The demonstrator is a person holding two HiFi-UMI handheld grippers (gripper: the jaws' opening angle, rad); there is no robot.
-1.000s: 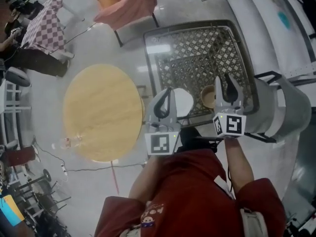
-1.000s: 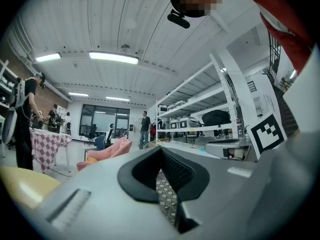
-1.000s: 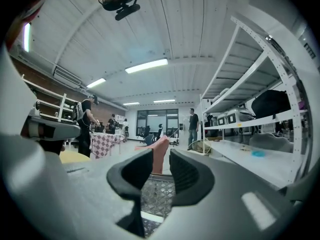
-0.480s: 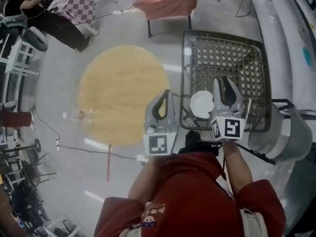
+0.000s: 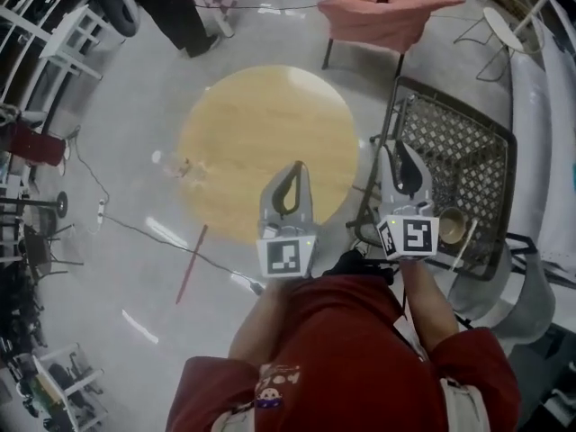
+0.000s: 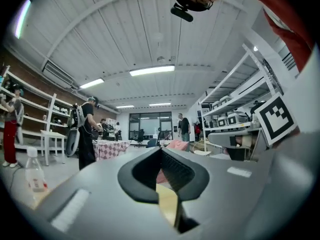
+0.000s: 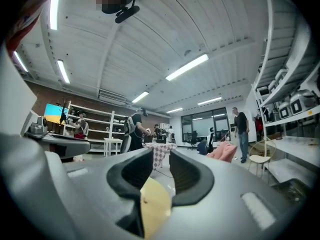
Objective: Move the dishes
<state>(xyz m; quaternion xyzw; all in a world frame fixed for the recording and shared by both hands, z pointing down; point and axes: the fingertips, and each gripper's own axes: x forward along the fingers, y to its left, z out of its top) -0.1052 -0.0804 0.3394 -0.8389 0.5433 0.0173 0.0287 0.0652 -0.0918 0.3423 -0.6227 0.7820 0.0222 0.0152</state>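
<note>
A round wooden table (image 5: 270,142) fills the middle of the head view. My left gripper (image 5: 294,167) hangs over its near right part with the jaws shut and nothing in them. My right gripper (image 5: 399,151) is at the left rim of a metal mesh cart (image 5: 468,165), jaws a little apart with nothing between them. A tan bowl (image 5: 451,226) sits in the cart's near corner. Both gripper views point level across the room, with the table top (image 6: 167,204) (image 7: 155,204) showing under the left gripper (image 6: 161,151) and the right gripper (image 7: 161,156).
A clear water bottle (image 5: 175,165) is at the table's left edge. A chair draped in pink cloth (image 5: 387,7) stands behind the table. A red stick (image 5: 191,264) and cables lie on the floor. People (image 6: 86,134) stand by shelves and a checked table farther off.
Both grippers swung left, from over the cart toward the round table. The white plate seen in the cart earlier no longer shows. The jaws stayed as they were.
</note>
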